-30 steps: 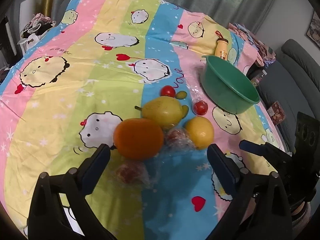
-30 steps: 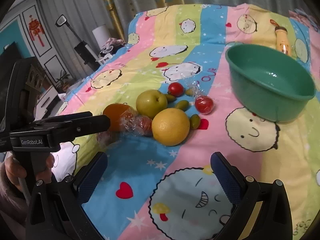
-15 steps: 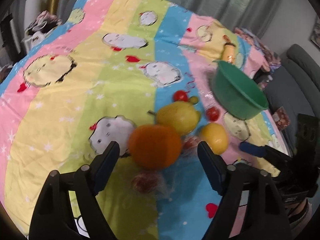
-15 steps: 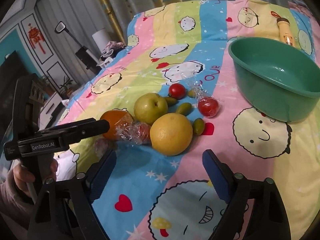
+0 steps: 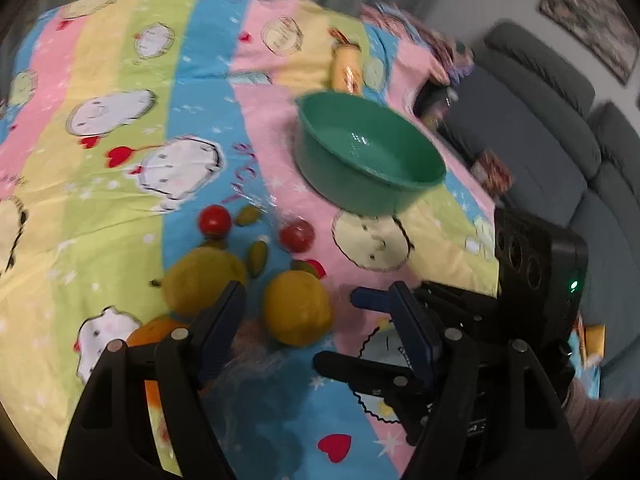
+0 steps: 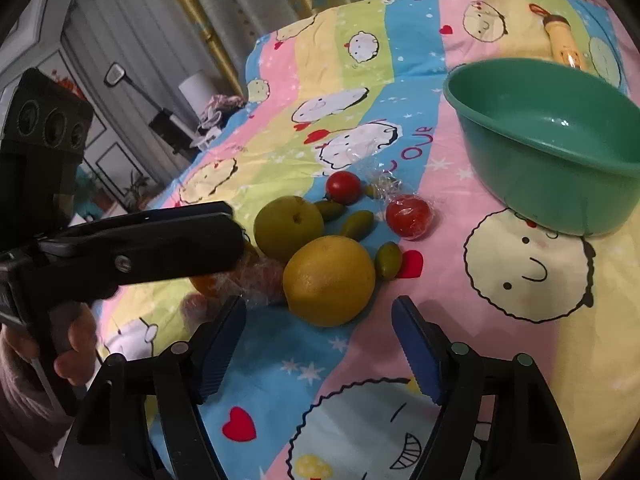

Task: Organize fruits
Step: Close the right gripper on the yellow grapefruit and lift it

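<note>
Two grippers, one pile of fruit, and nothing in the round green plastic bowl [image 6: 552,148] yet, so I'd say I'm at the very start of sorting. My right gripper [image 6: 320,344] has its blue pads apart and closing in, with nothing pressed between them. The big round yellow citrus fruit [image 6: 329,280] sits just ahead of its tips, not inside them. My left gripper [image 5: 316,320] is the same story: jaws apart and narrowing, nothing clamped, the same yellow fruit just beyond its tips in its own blurry view. Off to that gripper's near left sits the orange fruit [image 5: 160,330], partly hidden behind a finger.

Beyond the yellow one are the yellow-green pear-like fruit [image 6: 289,229], a bare red cherry tomato [image 6: 343,187], a red tomato wrapped in clear film [image 6: 408,216], and a few small green olive-shaped fruits [image 6: 357,224]. The bowl sits further out to the right, well apart from the pile, on the striped cartoon bedsheet [image 6: 520,344].

What worries me:
- both grippers are aimed at the same fruit, and they could bump each other
- the jaws are narrowing before they're around anything, so the tips might just shove the round fruit and send it rolling on the soft sheet
- crinkly film [image 6: 256,280] around the reddish fruit beside it could snag on a pad and drag the neighbours along
</note>
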Available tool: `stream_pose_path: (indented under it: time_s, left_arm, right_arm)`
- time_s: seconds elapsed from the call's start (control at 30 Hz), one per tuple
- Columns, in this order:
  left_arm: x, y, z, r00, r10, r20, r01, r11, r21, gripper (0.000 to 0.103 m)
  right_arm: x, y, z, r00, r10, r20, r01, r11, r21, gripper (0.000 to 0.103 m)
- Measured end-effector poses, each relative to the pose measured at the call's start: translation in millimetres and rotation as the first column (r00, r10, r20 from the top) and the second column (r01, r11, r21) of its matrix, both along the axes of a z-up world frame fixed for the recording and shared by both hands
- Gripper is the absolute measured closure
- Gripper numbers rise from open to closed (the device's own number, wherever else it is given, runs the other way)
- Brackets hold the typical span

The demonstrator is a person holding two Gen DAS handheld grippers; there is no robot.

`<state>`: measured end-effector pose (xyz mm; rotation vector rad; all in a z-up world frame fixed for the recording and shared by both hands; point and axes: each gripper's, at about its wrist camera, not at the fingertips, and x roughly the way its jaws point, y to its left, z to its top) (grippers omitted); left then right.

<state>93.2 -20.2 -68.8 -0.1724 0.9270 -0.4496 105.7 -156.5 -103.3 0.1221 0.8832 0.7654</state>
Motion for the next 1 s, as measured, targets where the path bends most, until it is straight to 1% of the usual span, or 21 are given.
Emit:
stream_pose_path:
  time_s: [0.07,0.1,0.13,0.2,0.3,0.4,0.5,0.57,0.6,0.67,0.77,0.87,1.0]
  left_arm:
    - [7.6,-5.7,-7.2,0.999,-0.020,-0.040,0.020,1.000,0.010,0.031]
    - [11.4,-10.3,-10.1,0.997,-0.042,-0.059,0.043,0.999,0.014,0.033]
    - [14.2,-13.1,-12.7,0.996,-0.046,-0.070,0.048,0.998,0.035,0.036]
    - [18.9,-18.9,-16.4,0.995,-0.057,-0.085,0.063,0.996,0.070,0.039]
    - [28.2,-20.7,-23.5,0.991,-0.049,-0.127,0.060,0.995,0.080,0.039]
    - [36.3,-19.8,-30.1,0.984,-0.014,-0.178,0.034,0.994,0.105,0.044]
    - [37.0,-14.6,-32.6,0.980,-0.006,-0.197,0.026,0.995,0.099,0.048]
    - [37.6,-12.3,-33.2,0.980,-0.002,-0.197,0.022,0.995,0.097,0.053]
    - [36.5,-10.8,-32.9,0.981,0.002,-0.195,0.016,0.995,0.095,0.052]
    - [34.6,-10.6,-31.7,0.983,0.004,-0.185,0.013,0.996,0.093,0.052]
    - [29.1,-8.5,-28.2,0.986,0.023,-0.167,-0.012,0.998,0.063,0.053]
    - [16.5,-8.4,-14.2,0.992,0.014,-0.127,-0.009,0.999,0.033,0.053]
    - [3.4,-17.3,13.7,0.999,0.002,-0.042,-0.001,1.000,0.019,0.053]
  right_arm:
    - [3.9,0.8,-3.8,1.000,0.006,-0.013,-0.006,1.000,0.020,0.032]
    - [4.1,1.2,-5.1,1.000,0.006,-0.015,-0.005,1.000,0.023,0.033]
    - [6.2,1.9,-6.7,1.000,0.004,-0.020,-0.003,1.000,0.029,0.033]
    - [9.4,2.4,-9.6,1.000,0.004,-0.027,-0.003,0.999,0.047,0.033]
    - [12.6,4.6,-11.9,0.999,0.014,-0.031,-0.012,0.998,0.056,0.034]
    - [15.7,9.6,-15.1,0.999,0.029,-0.031,-0.027,0.998,0.050,0.036]
    - [17.2,10.2,-17.3,0.999,0.039,-0.035,-0.037,0.998,0.053,0.040]
    - [19.4,9.8,-20.3,0.998,0.039,-0.042,-0.037,0.998,0.046,0.043]
    - [20.4,9.9,-22.0,0.998,0.037,-0.044,-0.035,0.999,0.041,0.046]
    - [19.7,9.3,-22.2,0.999,0.034,-0.039,-0.032,0.998,0.044,0.046]
    - [14.7,9.8,-17.8,1.000,0.023,-0.015,-0.022,0.999,0.031,0.047]
    - [4.1,5.1,-6.5,1.000,0.023,0.020,-0.023,0.999,0.030,0.047]
    - [-11.0,-2.7,19.0,0.995,0.013,0.102,-0.015,1.000,0.017,0.047]
